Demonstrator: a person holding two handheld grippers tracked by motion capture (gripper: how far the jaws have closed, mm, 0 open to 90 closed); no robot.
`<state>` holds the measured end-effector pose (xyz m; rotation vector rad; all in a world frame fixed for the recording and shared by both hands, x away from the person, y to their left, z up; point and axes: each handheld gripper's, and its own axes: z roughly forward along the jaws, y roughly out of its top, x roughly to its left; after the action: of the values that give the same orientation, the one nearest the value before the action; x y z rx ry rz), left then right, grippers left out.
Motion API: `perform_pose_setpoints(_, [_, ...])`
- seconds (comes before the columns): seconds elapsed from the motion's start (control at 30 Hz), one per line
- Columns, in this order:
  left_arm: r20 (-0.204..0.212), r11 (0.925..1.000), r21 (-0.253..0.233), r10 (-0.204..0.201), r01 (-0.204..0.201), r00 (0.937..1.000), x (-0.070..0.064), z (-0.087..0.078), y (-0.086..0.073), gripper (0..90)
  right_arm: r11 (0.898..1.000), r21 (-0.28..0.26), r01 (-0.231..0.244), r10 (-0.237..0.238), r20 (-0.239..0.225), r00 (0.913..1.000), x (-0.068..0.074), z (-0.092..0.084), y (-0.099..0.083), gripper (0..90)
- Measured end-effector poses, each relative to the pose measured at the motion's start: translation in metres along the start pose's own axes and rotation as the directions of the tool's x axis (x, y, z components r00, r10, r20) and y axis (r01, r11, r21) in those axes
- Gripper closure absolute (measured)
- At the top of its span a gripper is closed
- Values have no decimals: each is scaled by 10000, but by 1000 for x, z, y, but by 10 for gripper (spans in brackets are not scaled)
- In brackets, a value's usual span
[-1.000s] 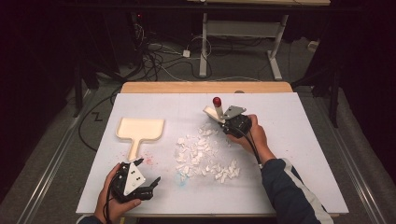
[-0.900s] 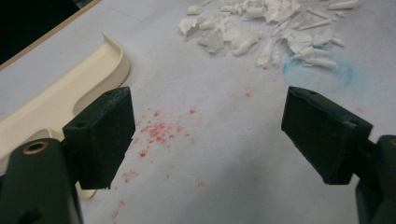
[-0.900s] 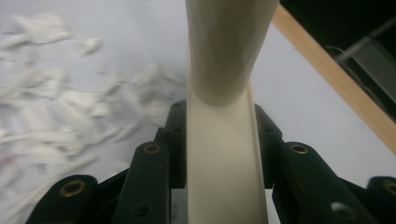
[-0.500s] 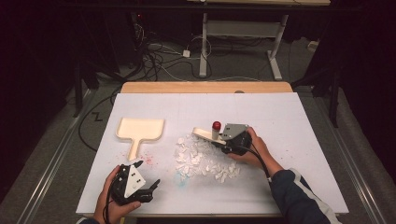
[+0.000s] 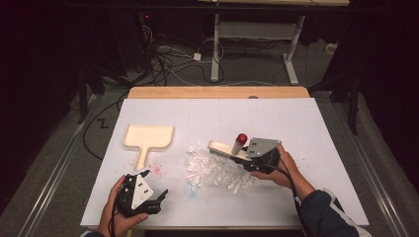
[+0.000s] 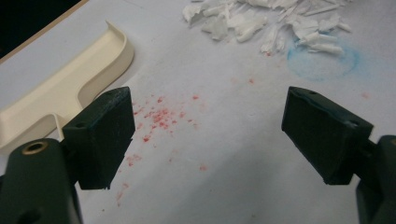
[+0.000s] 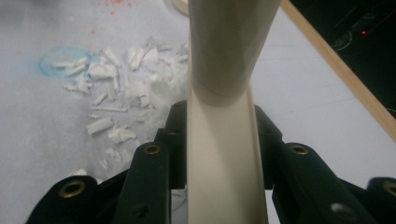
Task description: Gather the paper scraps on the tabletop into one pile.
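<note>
On the white table cover (image 5: 306,123), left of centre, a cream dustpan (image 5: 148,137) lies flat with its handle pointing toward the person; its tray holds nothing that can be seen. Just below the handle, red specks (image 6: 159,116) dot the cover. Near the front edge, the left gripper (image 5: 155,200) rests in the person's left hand (image 5: 112,217), its two black jaws spread wide with bare cover between them, as the left gripper view makes plain. To the right of the dustpan, a heap of white paper scraps (image 5: 212,170) sits loose on the cover, beside a faint blue ring (image 6: 322,58). At the heap's right edge is a cream brush (image 5: 225,149) with a short post topped by a red knob (image 5: 241,138). The right gripper (image 5: 247,163), in the person's right hand (image 5: 281,170), has its jaws pressed together on the brush's handle (image 7: 224,158), which runs straight up between them in the right gripper view. The brush head touches the top of the scrap pile, well apart from the dustpan.
</note>
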<state>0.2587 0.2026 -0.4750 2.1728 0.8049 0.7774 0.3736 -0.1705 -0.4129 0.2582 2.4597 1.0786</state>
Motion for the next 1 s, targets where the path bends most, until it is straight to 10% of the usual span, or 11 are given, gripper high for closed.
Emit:
perform_pose_setpoints(0.33, [30, 9998, 174, 85, -85, 10000, 1, 1, -2, 164, 9898, 166, -1412, 1368, 1597, 9776, -22, -17, -9, 682])
perform_pose_setpoints(0.63, [154, 9997, 216, 86, -89, 9998, 0, 2, -1, 165, 9656, 1939, -1734, 1115, 2939, 9493, -25, -2, -31, 682])
perform_pose_setpoints(1.0, [397, 9999, -117, -39, 43, 9992, -2, -1, 2, 165, 9731, 1731, -1521, 1202, 1816, 9760, 44, 5, -7, 680])
